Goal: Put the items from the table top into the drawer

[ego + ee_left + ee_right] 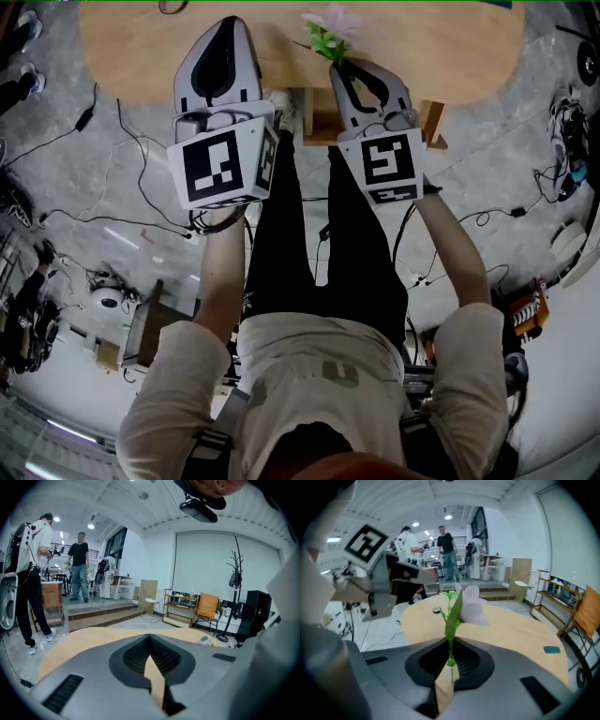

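In the head view my right gripper (349,67) is shut on the green stem of an artificial flower (330,26), whose pale pink bloom stands over the near edge of the wooden table (441,47). The right gripper view shows that flower (471,607) rising upright from the closed jaws of the right gripper (451,641). My left gripper (221,37) hovers over the table's near edge to the left, with its jaws together and nothing in them; they look the same in the left gripper view (150,638). A wooden drawer unit (317,120) sits under the table edge between the two grippers.
A small teal object (551,649) and a small round item (436,610) lie on the table. Cables (122,159) trail across the floor. Two people (79,564) stand in the background, and a shelf, a chair (207,609) and a coat stand are beyond the table.
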The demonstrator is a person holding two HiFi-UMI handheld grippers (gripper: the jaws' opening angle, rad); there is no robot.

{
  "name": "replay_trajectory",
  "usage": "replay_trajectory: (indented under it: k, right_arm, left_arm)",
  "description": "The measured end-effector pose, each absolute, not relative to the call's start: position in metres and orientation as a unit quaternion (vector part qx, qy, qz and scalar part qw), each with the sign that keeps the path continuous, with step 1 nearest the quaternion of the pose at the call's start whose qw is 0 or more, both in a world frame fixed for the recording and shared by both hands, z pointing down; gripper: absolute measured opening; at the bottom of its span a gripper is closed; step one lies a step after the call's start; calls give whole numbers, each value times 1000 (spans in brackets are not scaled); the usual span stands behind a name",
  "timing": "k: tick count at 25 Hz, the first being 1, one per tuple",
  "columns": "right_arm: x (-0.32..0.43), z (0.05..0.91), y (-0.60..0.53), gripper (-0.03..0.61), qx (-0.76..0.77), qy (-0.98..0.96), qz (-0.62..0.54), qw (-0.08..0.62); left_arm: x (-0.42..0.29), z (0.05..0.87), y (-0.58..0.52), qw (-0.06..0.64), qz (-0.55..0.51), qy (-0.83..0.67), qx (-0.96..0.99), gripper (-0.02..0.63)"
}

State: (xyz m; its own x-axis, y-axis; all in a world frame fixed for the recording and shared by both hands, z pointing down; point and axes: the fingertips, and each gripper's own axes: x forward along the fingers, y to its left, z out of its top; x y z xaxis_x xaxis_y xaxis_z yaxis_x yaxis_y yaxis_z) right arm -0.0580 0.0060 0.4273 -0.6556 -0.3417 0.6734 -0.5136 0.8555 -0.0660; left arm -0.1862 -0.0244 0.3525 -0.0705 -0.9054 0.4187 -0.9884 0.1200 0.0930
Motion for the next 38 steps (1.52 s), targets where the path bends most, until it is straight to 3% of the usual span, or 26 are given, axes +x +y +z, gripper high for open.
replay_trajectory:
  k: [5, 17, 26, 33, 38]
  right_arm:
    - [-27, 473, 72, 31, 96, -900, 11, 426]
    - [57, 606, 173, 31, -113, -815, -67, 565]
    - [54, 630, 166, 35, -118, -802, -82, 579]
    - [57, 631, 162, 140, -104, -801, -52, 587]
    - [60, 623, 165, 143, -108, -802, -45, 586]
  left_arm:
    - [-184, 354, -17, 193, 120, -720, 656, 8]
    - [-171, 356, -18, 183, 142, -707, 668, 8]
    - [-159, 357, -16, 185, 145, -698, 676, 8]
    - [-155, 354, -18, 184, 142, -693, 682, 8]
    - [-158, 352, -17, 184, 138, -698, 678, 8]
